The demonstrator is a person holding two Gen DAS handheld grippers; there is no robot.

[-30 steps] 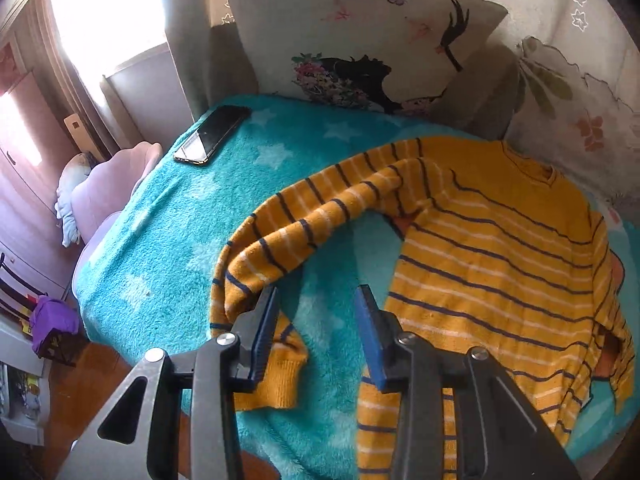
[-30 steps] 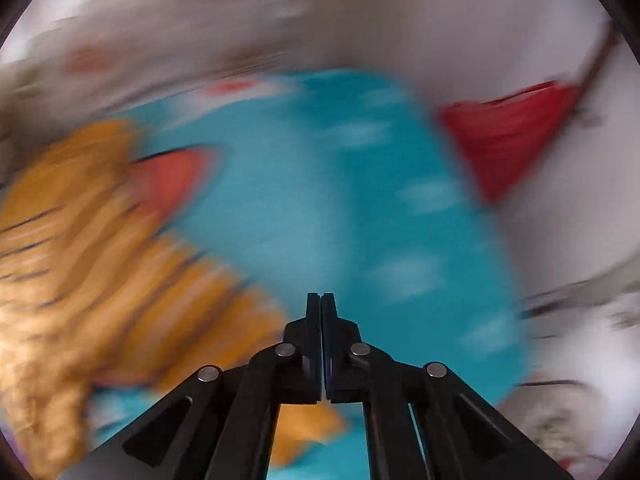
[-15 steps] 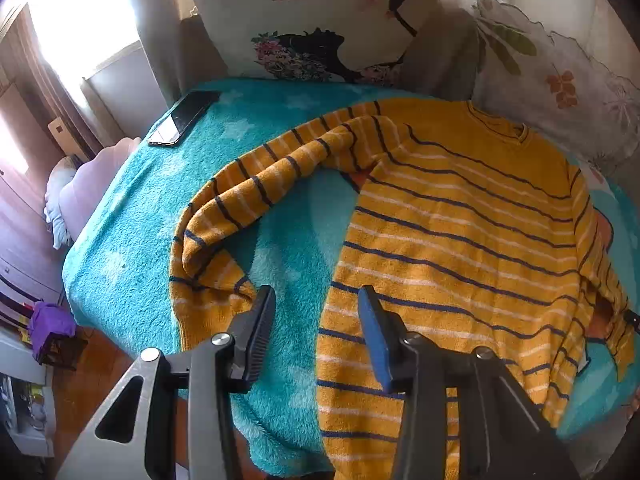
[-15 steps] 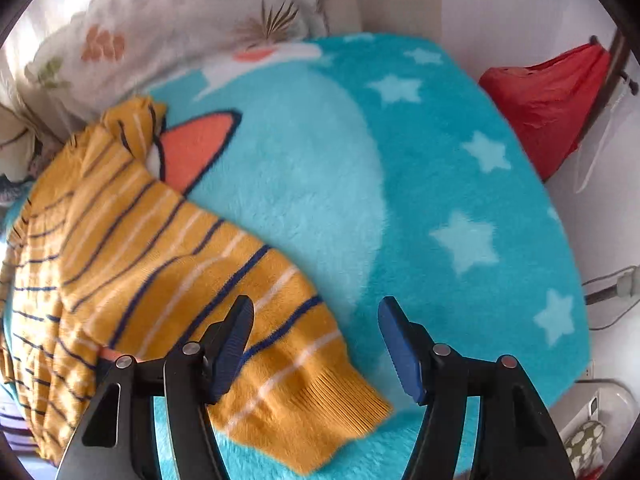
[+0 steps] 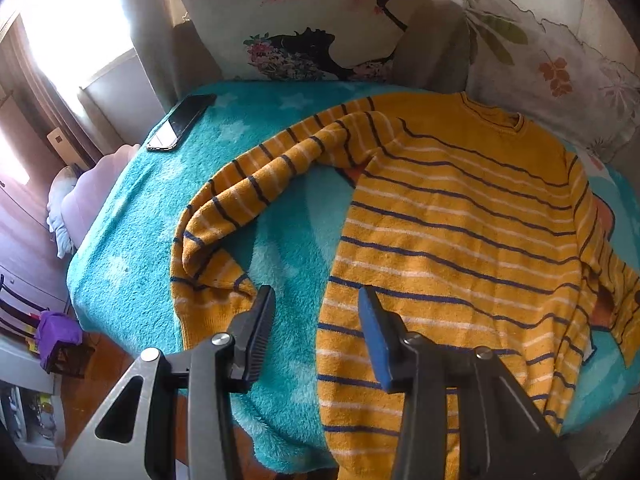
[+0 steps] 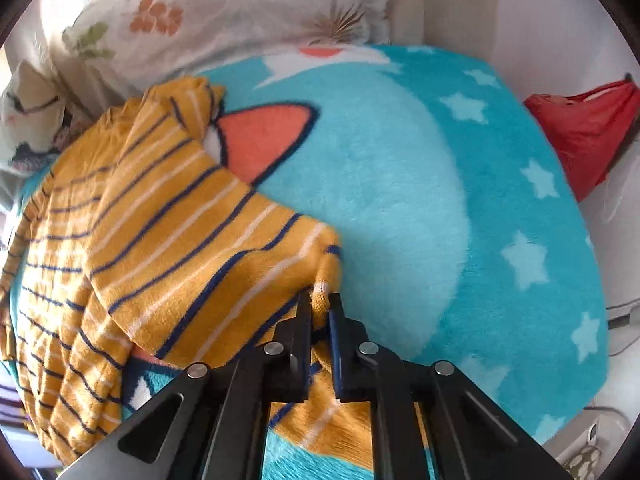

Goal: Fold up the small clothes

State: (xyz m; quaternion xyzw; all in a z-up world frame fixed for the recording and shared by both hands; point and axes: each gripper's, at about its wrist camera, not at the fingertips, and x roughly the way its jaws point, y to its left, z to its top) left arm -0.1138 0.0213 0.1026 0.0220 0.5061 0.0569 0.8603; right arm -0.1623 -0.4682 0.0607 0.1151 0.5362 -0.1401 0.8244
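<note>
One sweater (image 5: 460, 240), mustard yellow with navy and white stripes, is spread flat on a turquoise blanket (image 5: 132, 216) printed with pale stars. Its neckline is turned toward two pillows (image 5: 304, 20) propped at the far edge. In the left wrist view one sleeve (image 5: 240, 204) is seen bent outward and doubled back, its cuff lying on the blanket just left of the left gripper (image 5: 316, 312). That gripper is held partly open above the blanket, and nothing is caught between its jaws; bare blanket shows in the gap, with the sweater's hem beside the right-hand jaw. In the right wrist view the right gripper (image 6: 320, 312) is clamped on the cuff end of the other sleeve (image 6: 192, 264), a pinch of yellow knit being squeezed between the nearly closed jaws. A phone (image 5: 182, 120) is laid on the blanket near the far left corner, well apart from the sweater. A red bag (image 6: 588, 136) is seen beyond the blanket's right edge.
</note>
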